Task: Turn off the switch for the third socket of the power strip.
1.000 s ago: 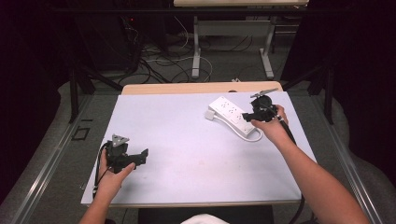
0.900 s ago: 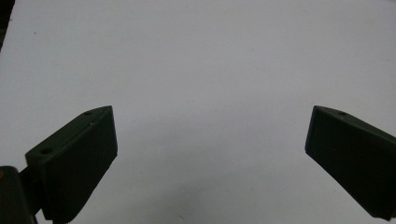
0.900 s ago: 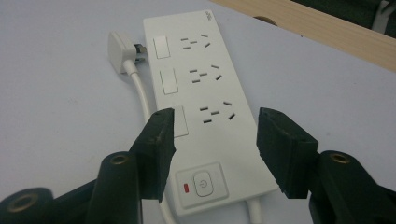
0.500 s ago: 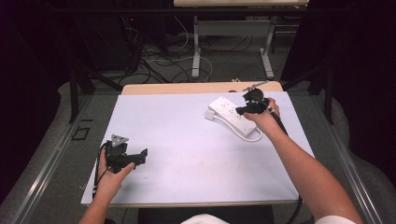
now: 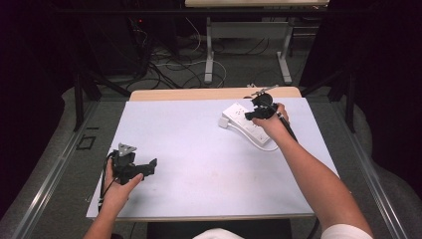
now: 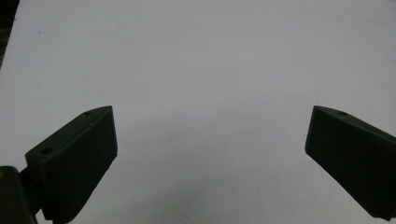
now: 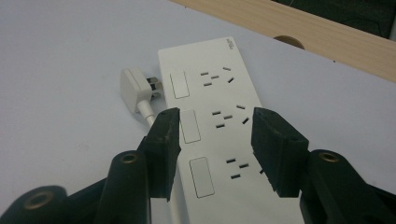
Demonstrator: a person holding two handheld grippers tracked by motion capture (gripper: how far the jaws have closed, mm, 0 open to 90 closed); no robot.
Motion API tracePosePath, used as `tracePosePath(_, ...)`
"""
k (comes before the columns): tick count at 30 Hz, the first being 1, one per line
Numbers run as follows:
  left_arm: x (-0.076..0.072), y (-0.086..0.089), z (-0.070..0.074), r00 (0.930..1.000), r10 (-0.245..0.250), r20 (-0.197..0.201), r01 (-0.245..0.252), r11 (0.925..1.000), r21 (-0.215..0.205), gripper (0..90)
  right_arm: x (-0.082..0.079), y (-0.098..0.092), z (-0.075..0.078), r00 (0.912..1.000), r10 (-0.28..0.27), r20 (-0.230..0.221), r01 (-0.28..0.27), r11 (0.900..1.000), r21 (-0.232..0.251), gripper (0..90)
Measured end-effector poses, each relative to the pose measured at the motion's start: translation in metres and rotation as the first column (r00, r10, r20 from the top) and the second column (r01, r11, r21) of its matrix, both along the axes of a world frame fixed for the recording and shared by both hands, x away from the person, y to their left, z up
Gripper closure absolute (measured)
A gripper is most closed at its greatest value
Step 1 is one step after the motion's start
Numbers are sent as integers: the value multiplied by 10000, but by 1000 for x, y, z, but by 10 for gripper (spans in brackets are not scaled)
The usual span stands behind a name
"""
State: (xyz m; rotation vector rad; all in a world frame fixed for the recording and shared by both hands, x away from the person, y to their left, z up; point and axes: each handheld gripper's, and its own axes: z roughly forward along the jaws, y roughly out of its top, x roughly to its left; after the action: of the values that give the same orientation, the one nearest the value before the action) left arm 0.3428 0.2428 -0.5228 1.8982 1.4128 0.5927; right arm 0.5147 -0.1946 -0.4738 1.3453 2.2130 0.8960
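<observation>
The right gripper [image 5: 255, 113] is over the white power strip [image 5: 247, 124] at the far right of the bench [image 5: 199, 144], near the wooden back edge. In the right gripper view its jaws stand partly open, one to each side of the power strip [image 7: 219, 135], and they have just been closing in; whether the pads press its edges yet, I cannot tell. The strip lies flat, three rocker switches in a row beside three socket groups. Its own white plug [image 7: 135, 88] lies just beside its far corner, prongs towards the strip, with the cord running back under the left jaw. There is no container on the bench.

Against a second ago, the right hand has slid from the strip's near end towards its middle. The left gripper [image 5: 144, 169] sits where it was, near the front left corner, its jaws [image 6: 205, 154] wide apart with bare bench between them.
</observation>
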Motion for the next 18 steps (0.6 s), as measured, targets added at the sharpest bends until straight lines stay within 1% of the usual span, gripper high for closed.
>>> tracePosePath(4,0,0,-1,10000,33,49,-33,10000,-37,23,2,2,-3,10000,1,-15,-1,10000,8,550)
tracePosePath(7,1,0,-1,10000,-2,32,2,10000,-2,23,5,4,-5,9999,79,68,-79,10000,41,566)
tracePosePath(9,1,0,-1,10000,-22,31,22,10000,-7,23,6,6,-5,9998,97,198,-99,9999,91,574)
tracePosePath(11,1,0,-1,10000,5,41,-5,10000,-29,23,7,8,-6,9989,246,403,-250,9996,111,586)
tracePosePath(12,1,0,-1,10000,9,46,-9,10000,-32,23,7,9,-7,9988,233,420,-240,9996,168,589)
tracePosePath(14,1,0,-1,10000,27,41,-27,10000,-34,23,9,11,-7,9983,378,433,-382,9992,89,594)
tracePosePath(16,1,0,-1,10000,24,37,-24,10000,-36,23,11,15,-8,9981,459,414,-465,9988,137,598)
tracePosePath(17,1,0,-1,10000,14,34,-14,10000,-28,23,12,16,-8,9975,488,511,-494,9987,99,606)
tracePosePath(18,1,0,-1,10000,0,47,0,10000,-34,23,13,18,-8,9977,430,528,-439,9989,158,611)
